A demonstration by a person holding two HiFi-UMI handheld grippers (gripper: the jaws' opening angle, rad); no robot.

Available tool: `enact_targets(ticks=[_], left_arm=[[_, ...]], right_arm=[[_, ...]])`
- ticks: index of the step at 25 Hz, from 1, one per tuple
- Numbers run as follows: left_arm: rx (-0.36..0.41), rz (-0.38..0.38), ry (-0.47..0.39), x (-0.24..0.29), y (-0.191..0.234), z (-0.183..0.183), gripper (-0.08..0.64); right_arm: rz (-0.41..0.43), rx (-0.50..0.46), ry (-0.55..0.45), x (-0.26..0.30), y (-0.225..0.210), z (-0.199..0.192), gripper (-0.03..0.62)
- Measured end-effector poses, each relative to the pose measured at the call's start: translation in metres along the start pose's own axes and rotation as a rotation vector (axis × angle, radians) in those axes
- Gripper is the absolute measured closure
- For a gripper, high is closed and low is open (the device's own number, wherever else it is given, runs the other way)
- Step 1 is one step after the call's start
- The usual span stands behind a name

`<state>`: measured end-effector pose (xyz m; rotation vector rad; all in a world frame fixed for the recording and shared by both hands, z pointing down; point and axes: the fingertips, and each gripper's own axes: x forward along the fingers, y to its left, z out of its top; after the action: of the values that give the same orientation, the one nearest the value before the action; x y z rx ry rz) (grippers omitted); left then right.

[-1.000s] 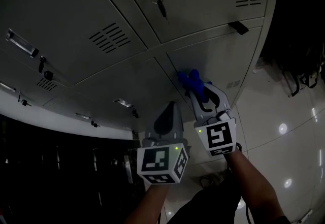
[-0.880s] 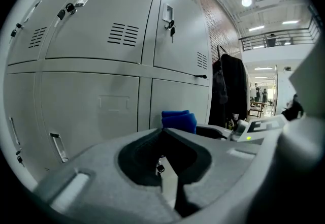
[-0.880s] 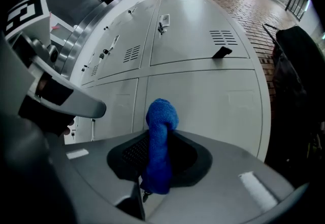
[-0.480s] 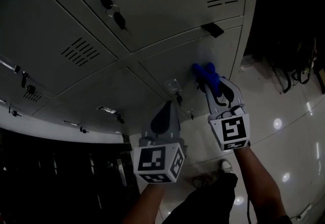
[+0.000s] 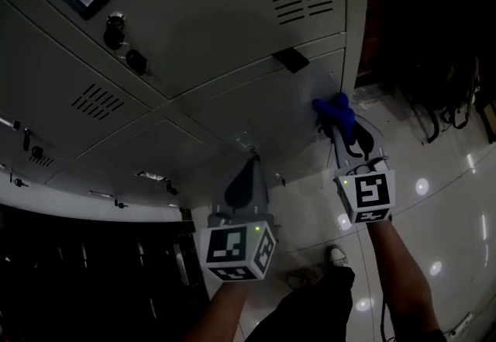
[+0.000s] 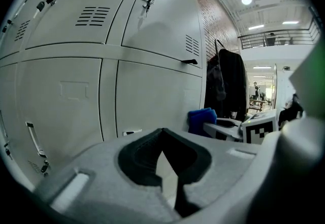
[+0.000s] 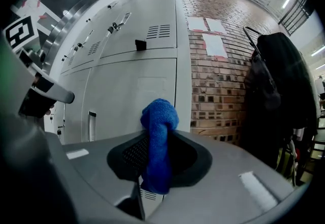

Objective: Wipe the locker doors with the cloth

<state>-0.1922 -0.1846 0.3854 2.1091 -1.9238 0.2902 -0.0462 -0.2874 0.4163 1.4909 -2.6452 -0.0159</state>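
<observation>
Grey metal locker doors (image 5: 201,30) fill the head view's upper left. My right gripper (image 5: 341,125) is shut on a blue cloth (image 5: 335,110), which presses against the lower right locker door (image 5: 263,96) near the cabinet's right edge. In the right gripper view the blue cloth (image 7: 158,141) stands bunched between the jaws, in front of that door (image 7: 137,91). My left gripper (image 5: 246,177) hangs lower and to the left, shut and holding nothing, off the doors. The left gripper view shows its closed jaws, the locker doors (image 6: 152,86) and the cloth (image 6: 202,118) beyond.
Keys (image 5: 136,61) hang from a lock on an upper door. A black handle (image 5: 291,59) juts out above the cloth. A brick wall (image 7: 218,75) and a dark coat on a rack (image 7: 282,86) stand right of the lockers. Glossy tiled floor (image 5: 442,209) lies below.
My right gripper has carried the cloth rightward across the lower door toward the cabinet's right edge. The head view has shifted with it. My left gripper has stayed shut below.
</observation>
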Motion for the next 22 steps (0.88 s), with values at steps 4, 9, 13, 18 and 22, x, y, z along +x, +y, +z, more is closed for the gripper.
enact_targets(ticks=[4,9,13,18,22], left_arm=[[0.01,0.006,0.0,0.0,-0.005,-0.001,0.557],[-0.013,0.033,0.015,-0.006,0.008,-0.012,0.557],[0.0,0.046,0.018,-0.016,0.023,-0.022,0.557],[0.004,0.056,0.012,-0.031,0.047,-0.033,0.557],[0.01,0.052,0.009,-0.039,0.057,-0.043,0.557]], right_arm=[[0.02,0.017,-0.015,-0.007,0.003,0.006,0.512],[0.146,-0.004,-0.096,-0.029,0.066,0.028,0.511],[0.23,0.001,-0.055,-0.025,0.128,0.012,0.511],[0.291,0.056,-0.055,-0.006,0.19,-0.007,0.511],[0.315,0.075,-0.064,0.011,0.22,-0.022,0.511]])
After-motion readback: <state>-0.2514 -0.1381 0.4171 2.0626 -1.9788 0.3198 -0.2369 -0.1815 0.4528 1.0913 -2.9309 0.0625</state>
